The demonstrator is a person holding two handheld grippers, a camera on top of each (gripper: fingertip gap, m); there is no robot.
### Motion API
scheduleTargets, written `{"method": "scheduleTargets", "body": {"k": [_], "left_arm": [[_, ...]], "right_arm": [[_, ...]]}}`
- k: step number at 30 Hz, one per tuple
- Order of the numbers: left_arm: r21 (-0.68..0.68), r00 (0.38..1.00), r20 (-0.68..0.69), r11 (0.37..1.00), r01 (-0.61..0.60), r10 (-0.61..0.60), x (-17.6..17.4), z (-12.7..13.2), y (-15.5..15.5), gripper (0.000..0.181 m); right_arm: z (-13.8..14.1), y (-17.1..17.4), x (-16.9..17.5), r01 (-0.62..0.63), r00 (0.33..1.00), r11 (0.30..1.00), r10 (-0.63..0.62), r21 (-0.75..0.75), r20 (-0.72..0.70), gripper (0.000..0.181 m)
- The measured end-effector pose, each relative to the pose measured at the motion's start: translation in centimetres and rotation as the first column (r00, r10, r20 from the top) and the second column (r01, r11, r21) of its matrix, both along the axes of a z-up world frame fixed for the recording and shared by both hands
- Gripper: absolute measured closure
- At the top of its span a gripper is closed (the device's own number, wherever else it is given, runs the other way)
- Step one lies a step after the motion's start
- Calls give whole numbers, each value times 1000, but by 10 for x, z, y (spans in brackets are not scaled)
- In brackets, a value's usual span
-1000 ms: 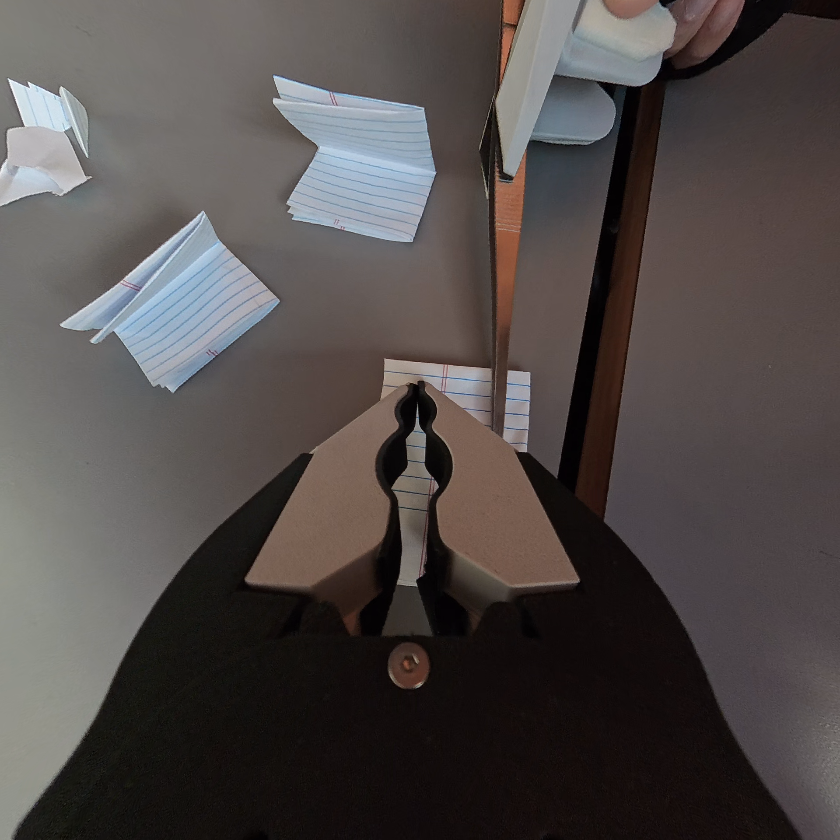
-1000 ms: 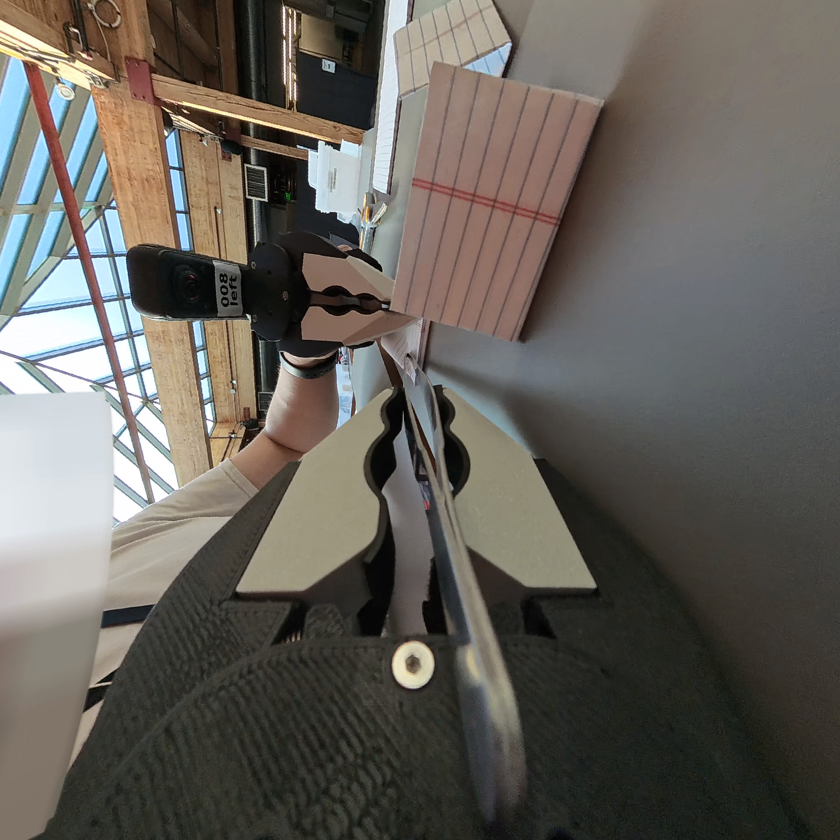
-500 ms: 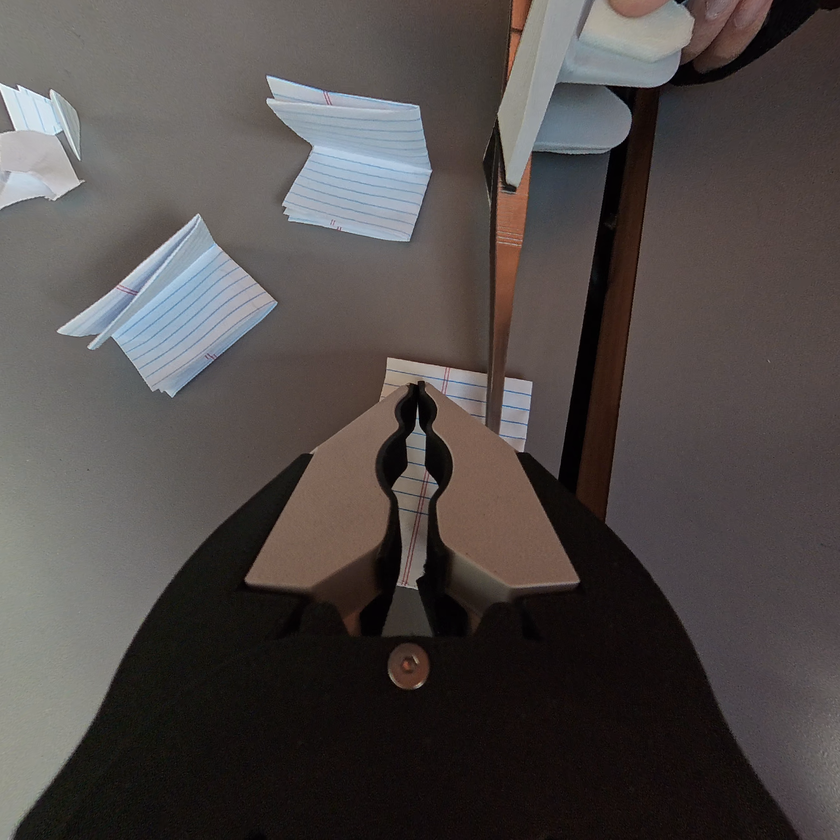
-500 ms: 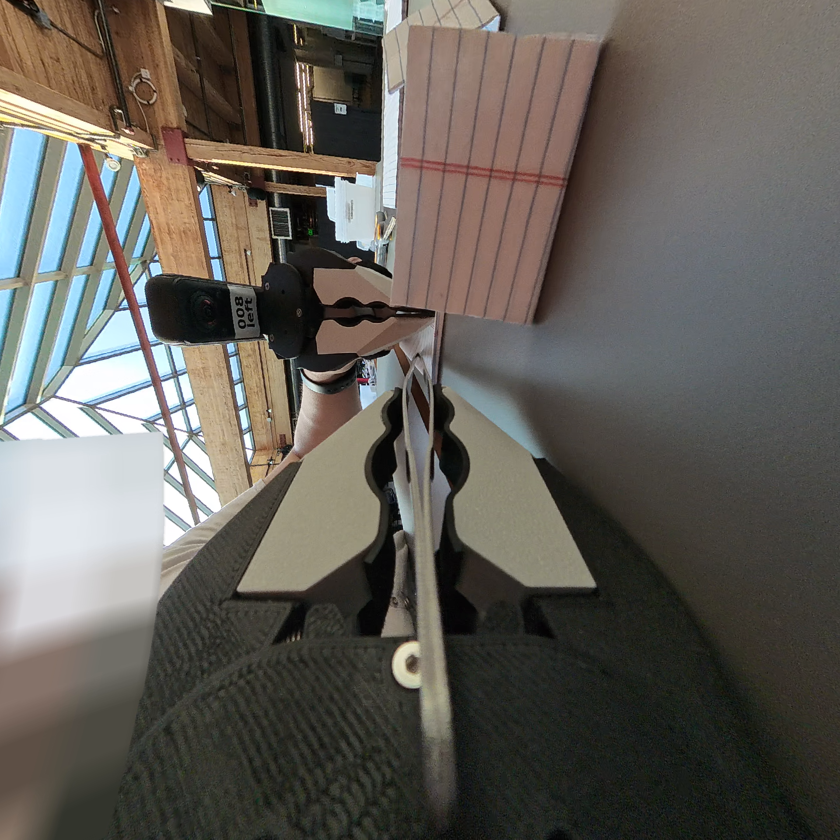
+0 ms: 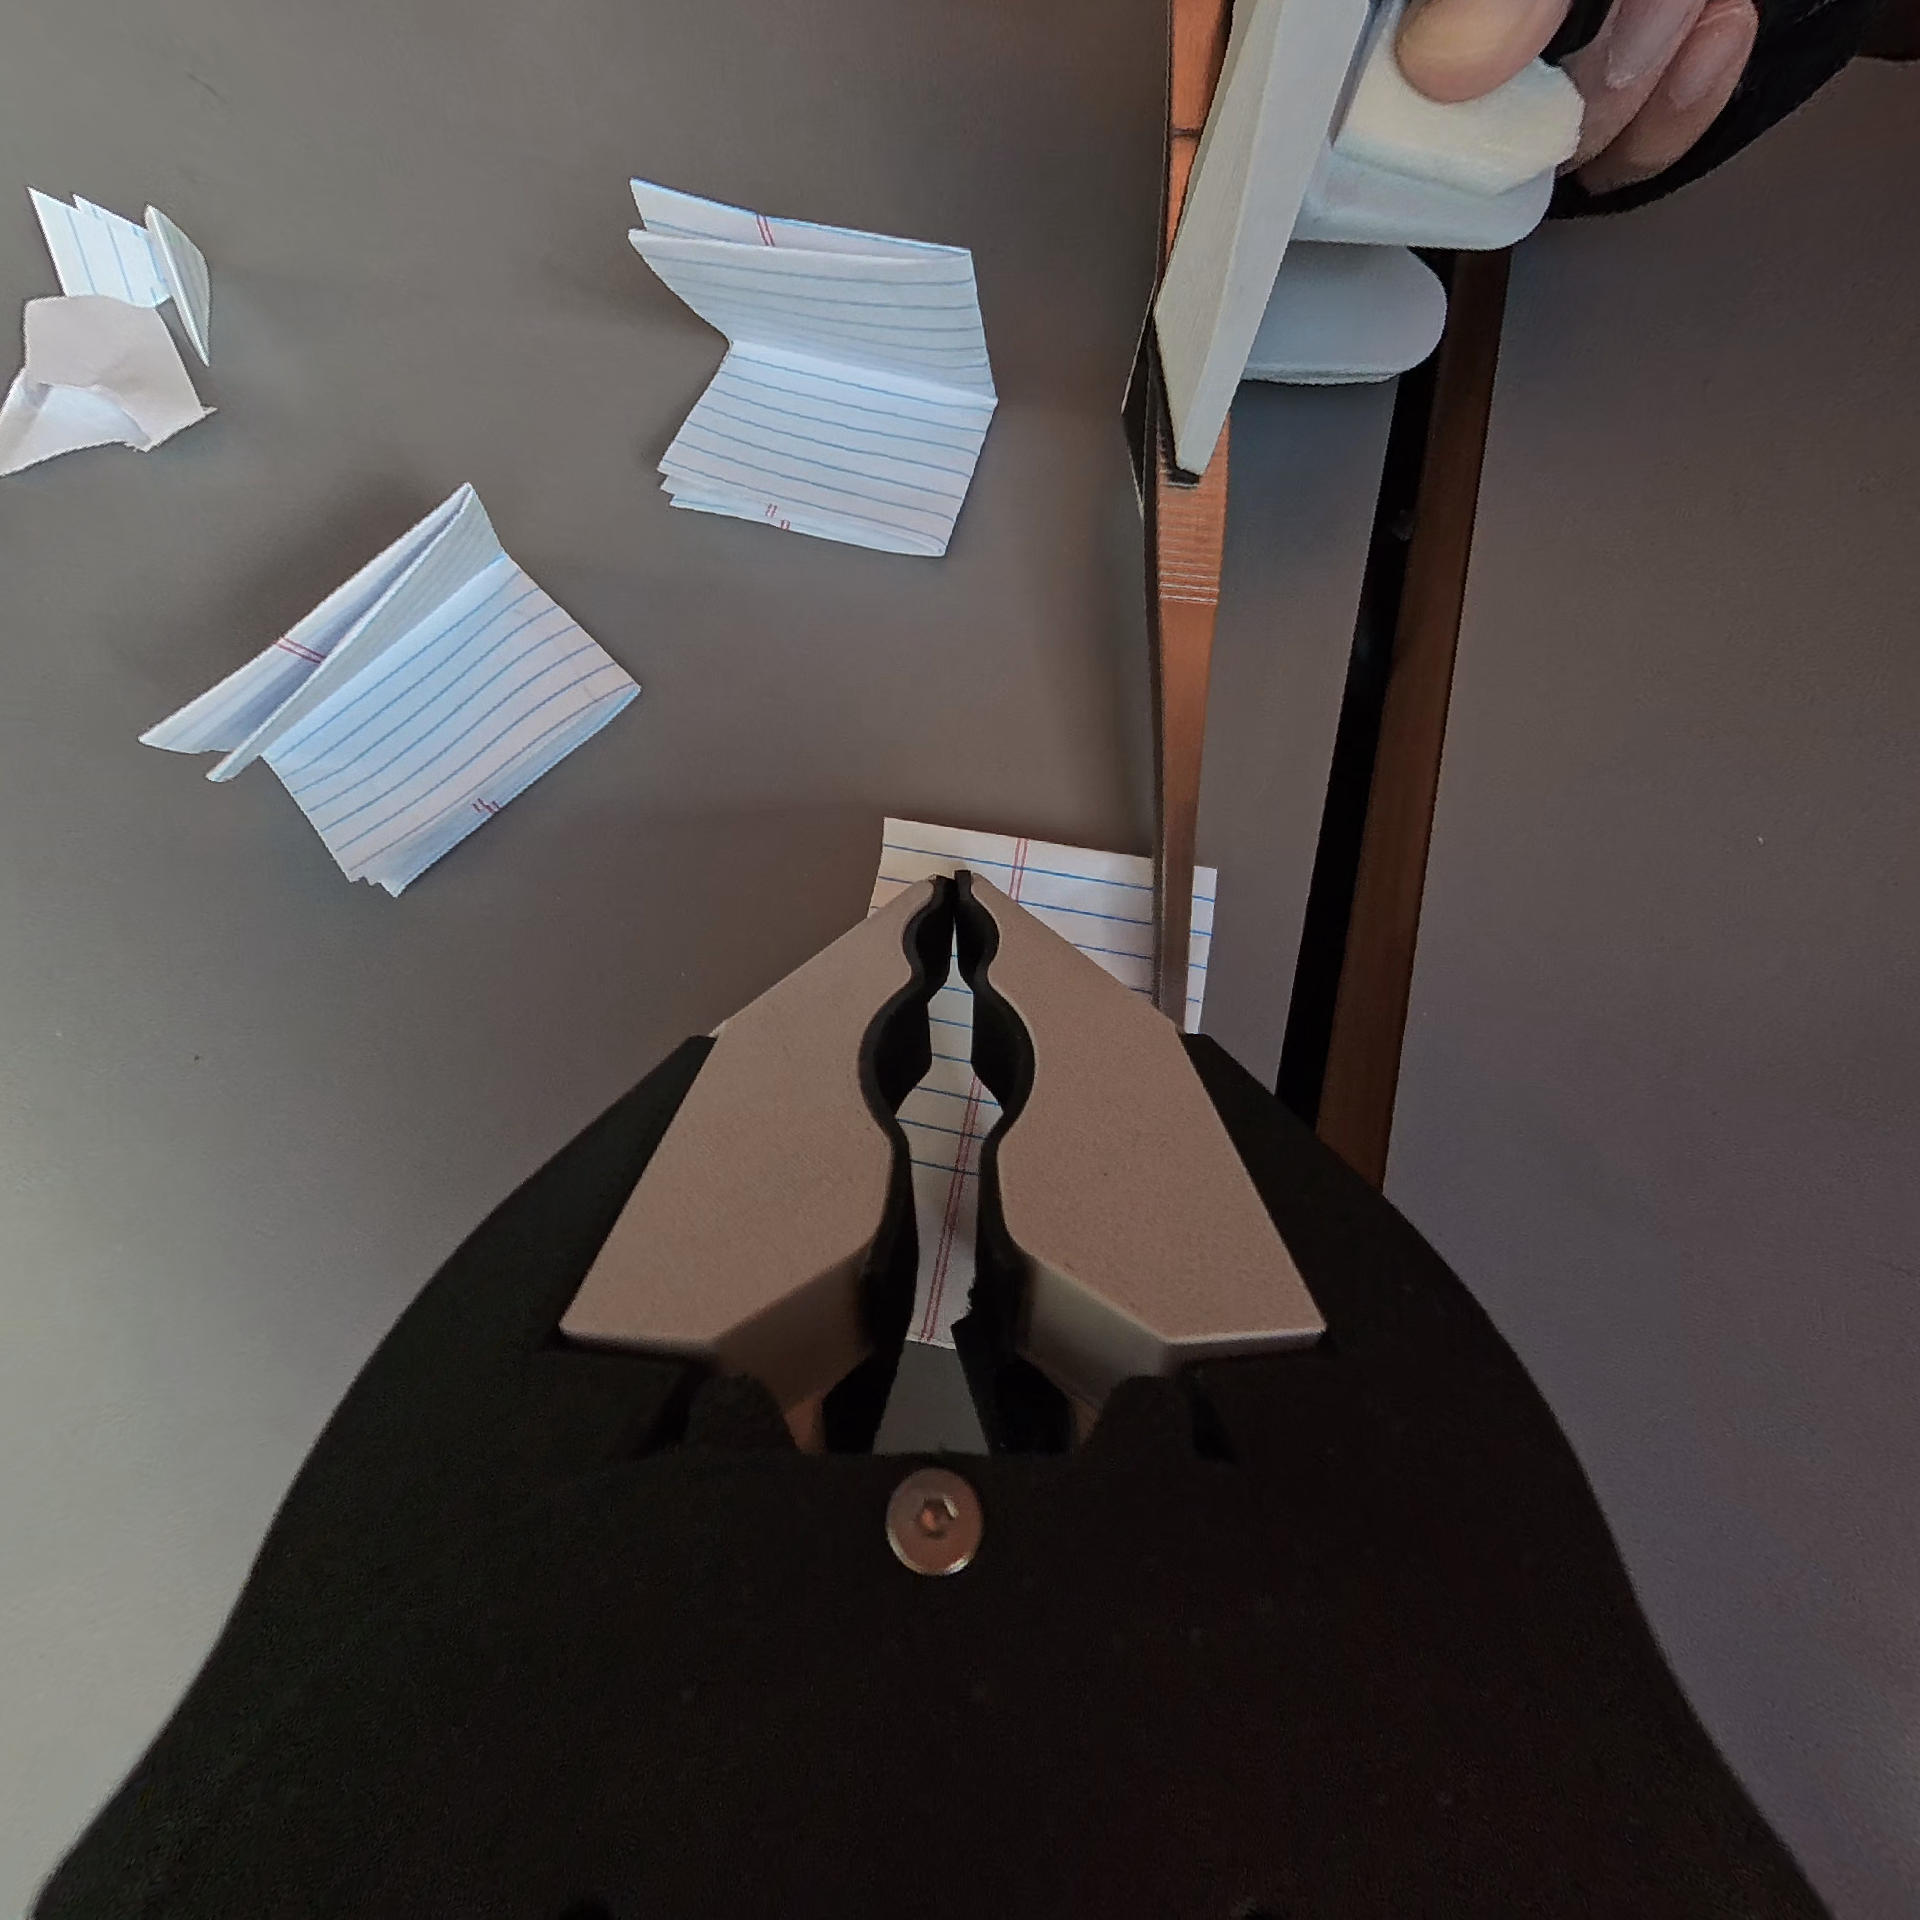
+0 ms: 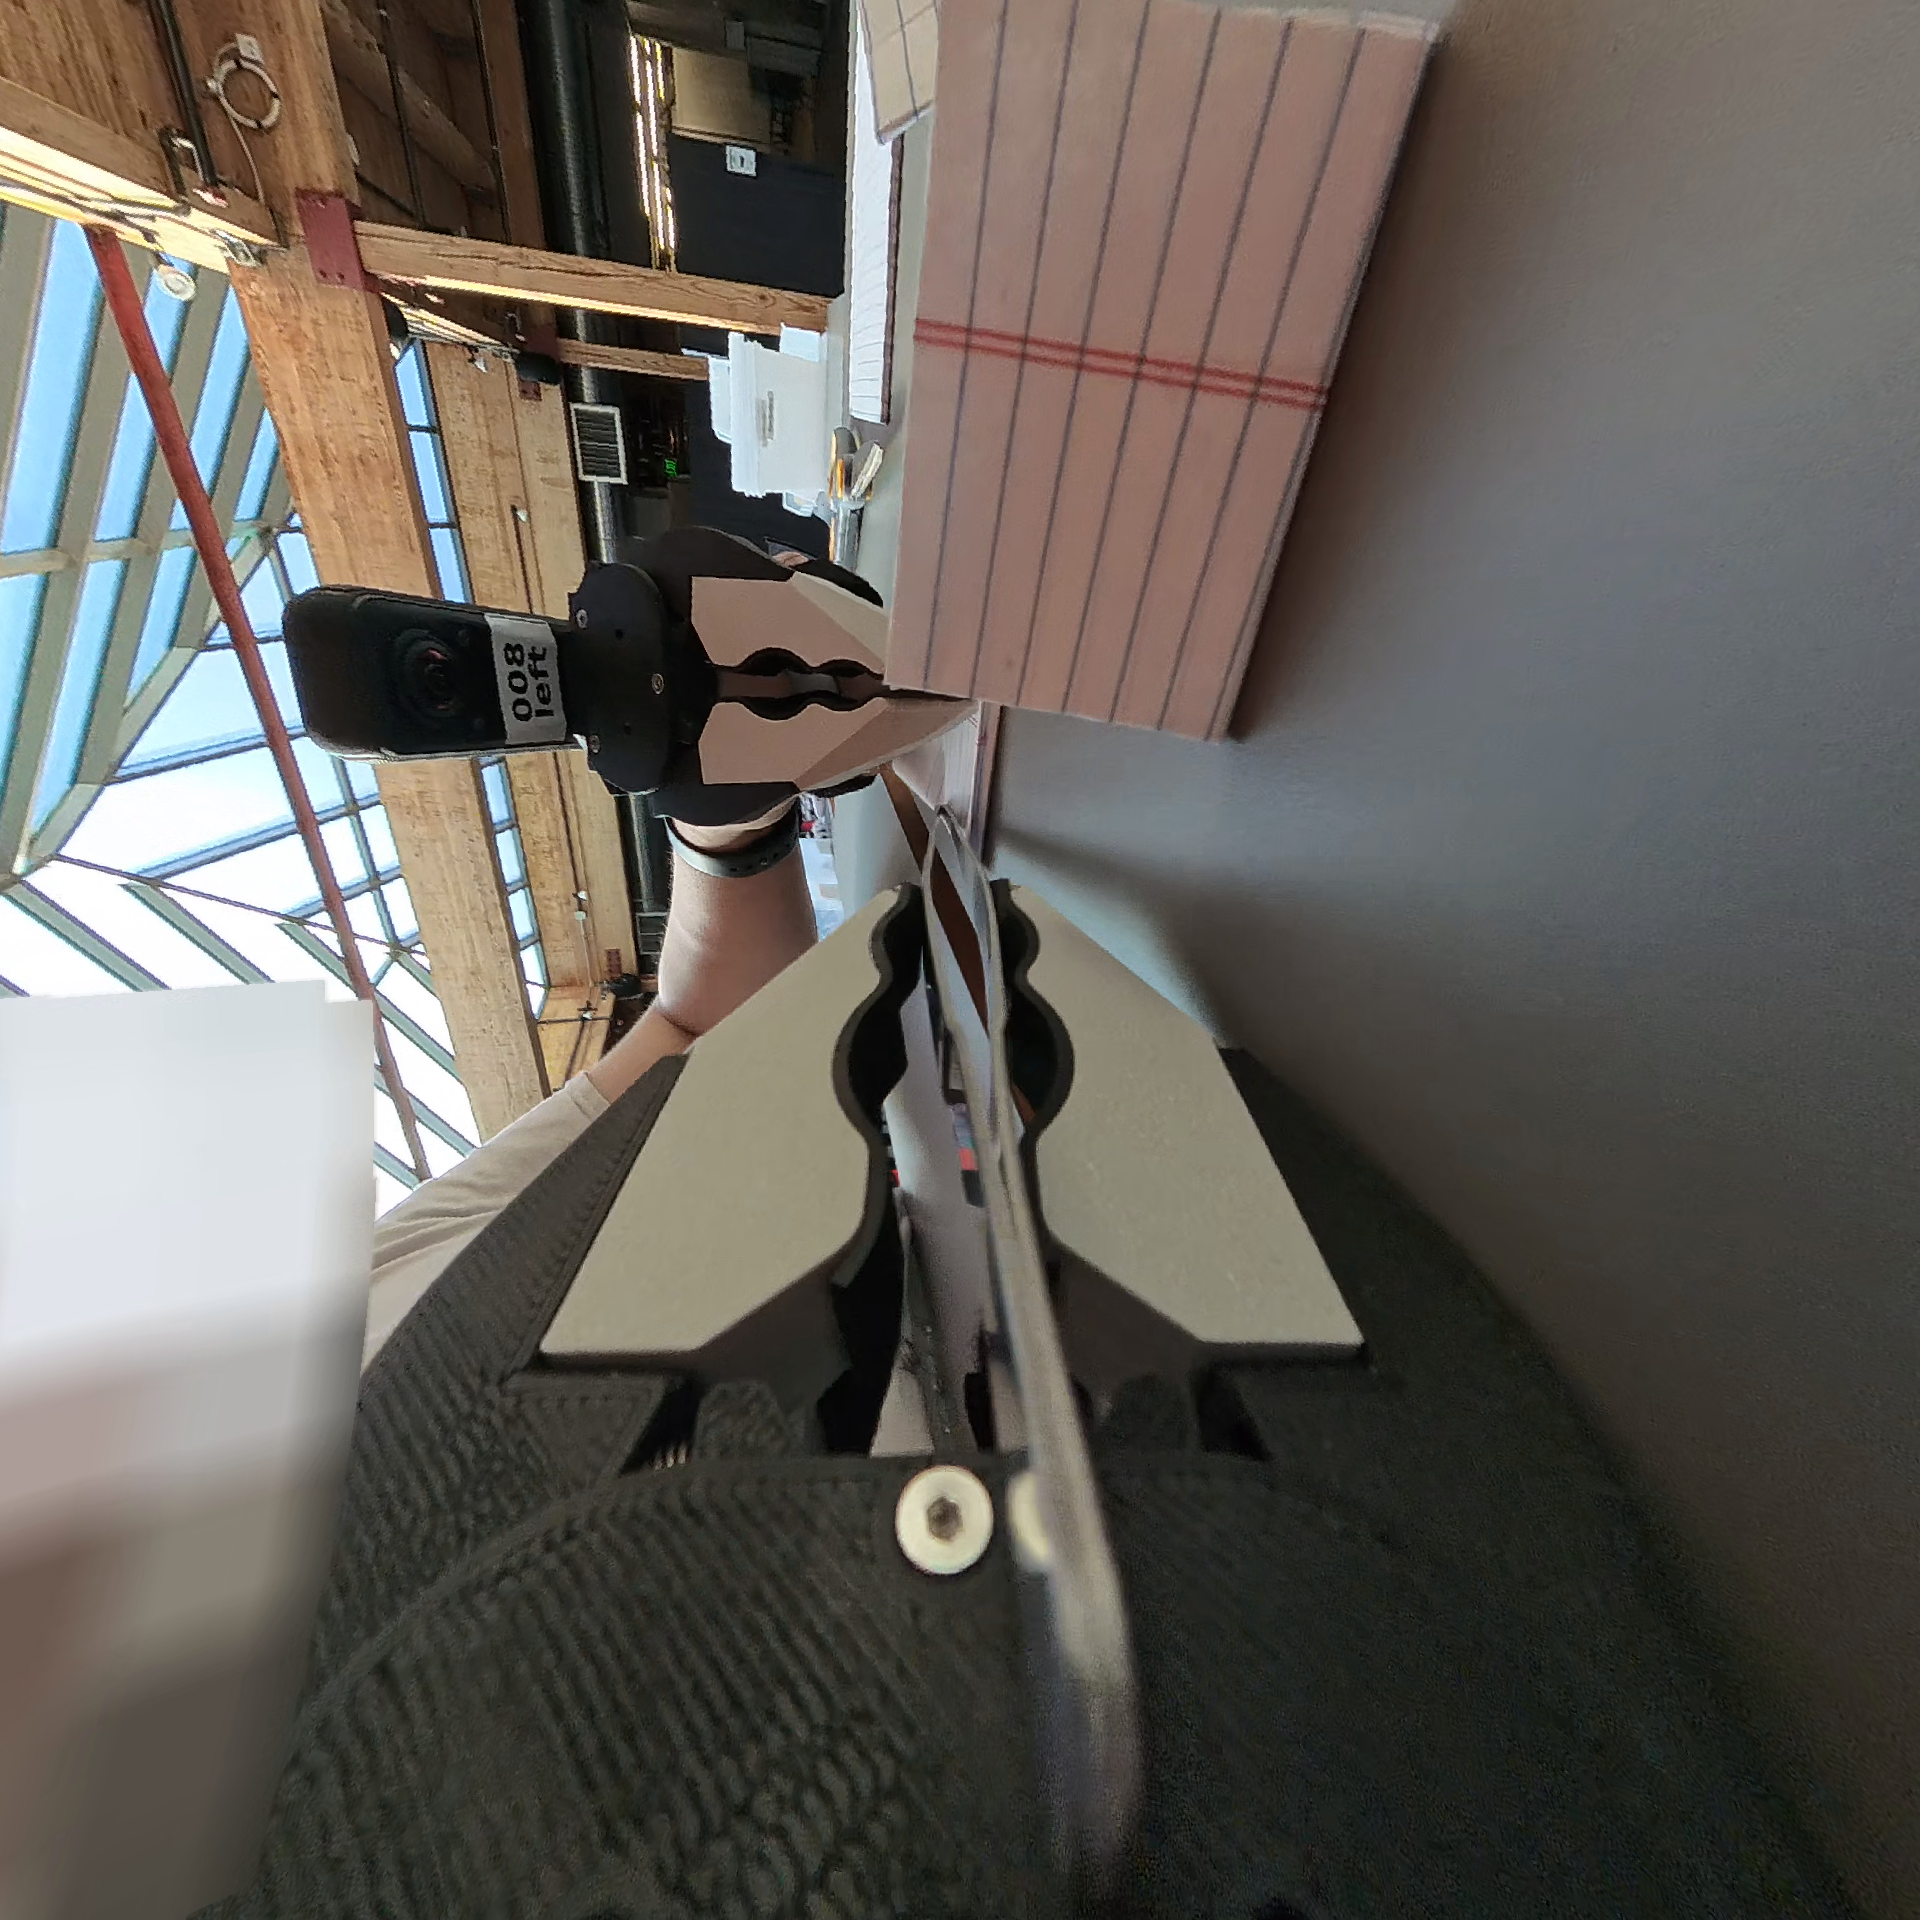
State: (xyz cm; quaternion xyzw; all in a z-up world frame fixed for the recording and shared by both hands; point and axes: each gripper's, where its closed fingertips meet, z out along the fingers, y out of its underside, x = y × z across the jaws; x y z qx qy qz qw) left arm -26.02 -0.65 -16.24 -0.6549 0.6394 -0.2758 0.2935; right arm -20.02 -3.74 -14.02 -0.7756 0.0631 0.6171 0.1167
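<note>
Below, left tongs [image 5: 954,883] pinch lined paper [image 5: 1091,914]; right tongs [image 6: 961,894] grip ruler [image 6: 1013,1195].

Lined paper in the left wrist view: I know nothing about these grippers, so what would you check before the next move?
1. Left gripper shut on the white lined paper sheet: ok.
2. Right gripper shut on the thin shiny metal strip: ok.
3. Strip's far end crosses the sheet's right part: ok.
4. Strip pressing into the sheet: cannot tell.
5. Folded lined paper pieces lie apart from the held sheet on the grey table: ok.
</note>
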Motion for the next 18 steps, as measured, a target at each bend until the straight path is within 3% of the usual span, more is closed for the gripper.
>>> {"method": "scheduleTargets", "body": {"k": [10,16,18], "left_arm": [[-8,1000,-7,1000,9,-9,0,0,0,181],[-21,1000,-2,1000,7,-7,0,0,0,181],[-16,1000,-5,1000,8,-8,0,0,0,181]], "right_arm": [[7,9,-16,30,998,999,-32,-29,-61,169],[0,6,-25,-2,1000,1000,1,10,20,170],[8,7,-27,8,1000,1000,-7,30,-30,170]]}}
